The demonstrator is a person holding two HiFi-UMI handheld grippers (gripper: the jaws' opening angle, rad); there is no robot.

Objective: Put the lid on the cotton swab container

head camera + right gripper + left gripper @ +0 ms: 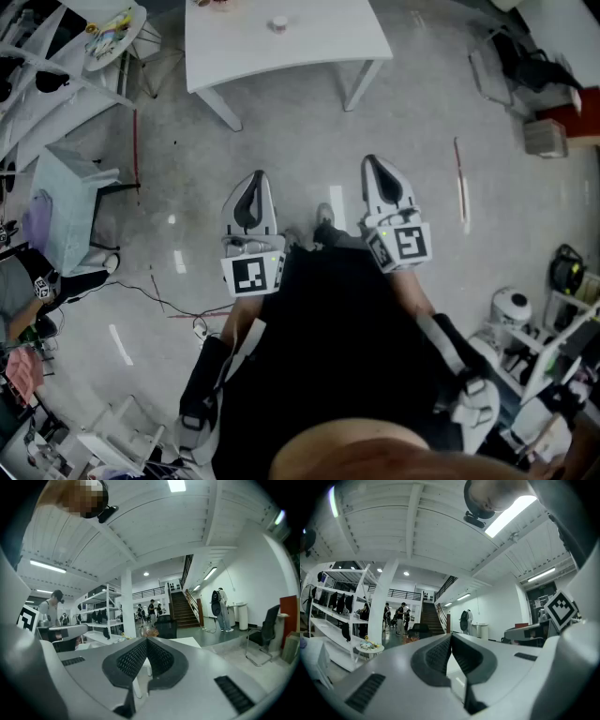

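Apparently the cotton swab container is the small, pale round object (pixel 278 23) at about twelve o'clock in the head view, sitting near the front edge of the white rectangular table (pixel 319 47). It is too small there to tell whether it is the tub, the lid or both, and no separate lid can be made out. Judging by its kind, such a tub is probably light, thin, smooth plastic. It would tip or skate at a nudge, and the lid is likely stiff but slick, best pinched across its rim from opposite sides and not on the flat top.

Neither tool is near it. The left gripper (pixel 255 176) and the right gripper (pixel 373 161) are held side by side in front of the person's dark clothing, well apart from the table, both pointing toward twelve o'clock. Each gripper view shows its two ribbed pads pressed together with nothing between them.

Between the grippers and the table lies bare grey speckled floor, so the approach looks open. The angled white table legs (pixel 220 108) reach out at eleven and one o'clock. A thin red strip (pixel 459 183) lies at two o'clock, and a round white side table (pixel 117 33) with coloured clutter stands at ten o'clock.
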